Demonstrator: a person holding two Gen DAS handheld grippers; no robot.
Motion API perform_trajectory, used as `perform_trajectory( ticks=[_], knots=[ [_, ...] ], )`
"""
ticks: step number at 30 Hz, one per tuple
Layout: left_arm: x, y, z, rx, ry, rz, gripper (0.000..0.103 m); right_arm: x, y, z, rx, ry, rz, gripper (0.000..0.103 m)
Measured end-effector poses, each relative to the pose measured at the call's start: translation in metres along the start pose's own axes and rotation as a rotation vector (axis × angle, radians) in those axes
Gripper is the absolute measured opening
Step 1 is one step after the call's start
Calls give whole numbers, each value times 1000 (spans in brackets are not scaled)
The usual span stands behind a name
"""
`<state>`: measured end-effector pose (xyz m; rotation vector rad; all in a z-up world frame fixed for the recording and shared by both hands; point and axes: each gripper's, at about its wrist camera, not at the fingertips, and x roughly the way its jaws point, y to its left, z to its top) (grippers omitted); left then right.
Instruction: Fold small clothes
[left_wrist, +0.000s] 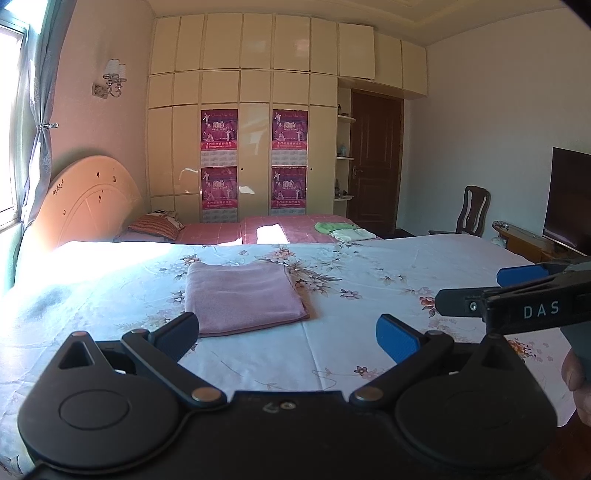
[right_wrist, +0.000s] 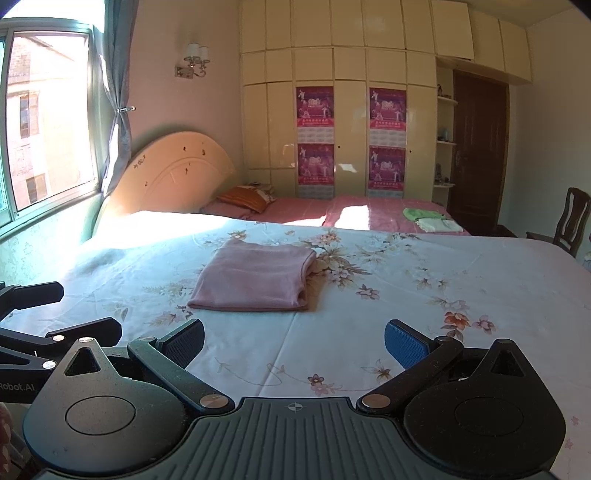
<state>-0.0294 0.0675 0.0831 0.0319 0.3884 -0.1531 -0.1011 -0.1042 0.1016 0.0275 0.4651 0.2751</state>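
- While both tools hover above the floral bedsheet (right_wrist: 406, 266), the folded pink cloth (right_wrist: 258, 275) lies flat ahead.
- Left gripper (left_wrist: 288, 338): fingers spread, empty.
- Right gripper (right_wrist: 293, 341): fingers spread, empty.

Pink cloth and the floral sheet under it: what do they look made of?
Pink cloth: soft, matte, slightly fuzzy fabric, probably fleece or terry knit; its folded edges are thick and rounded. Sheet: thin, smooth woven fabric, likely cotton or a blend; it lies flat with fine creases and a printed flower pattern. The exact fibre cannot be told.
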Motion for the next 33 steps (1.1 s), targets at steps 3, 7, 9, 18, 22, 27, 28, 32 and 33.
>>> perform_trajectory(
  ticks=[3,7,9,18,22,27,28,32,33],
  knots=[
    [0,0,0,-2,-2,0,102,0,0,0,0,1,3,102],
    [1,-1,0,1,-5,-2,102,1,-2,1,-1,0,3,102],
    [2,-1,0,0,-4,-1,102,1,-2,1,-2,-2,3,102],
    [2,-2,0,0,-7,-5,102,1,-5,1,-4,-6,3,102],
    [2,-3,0,-2,-11,-6,102,2,-6,1,-4,-5,7,102],
    [4,-3,3,-8,-17,1,102,5,-9,2,-4,-4,12,102],
    [5,-3,3,-9,-16,5,102,5,-10,3,-5,-4,13,102],
    [6,-4,6,-13,-20,13,102,7,-11,3,-6,-3,17,102],
    [7,-4,5,-13,-19,14,102,9,-12,5,-7,-2,20,102]
  ],
)
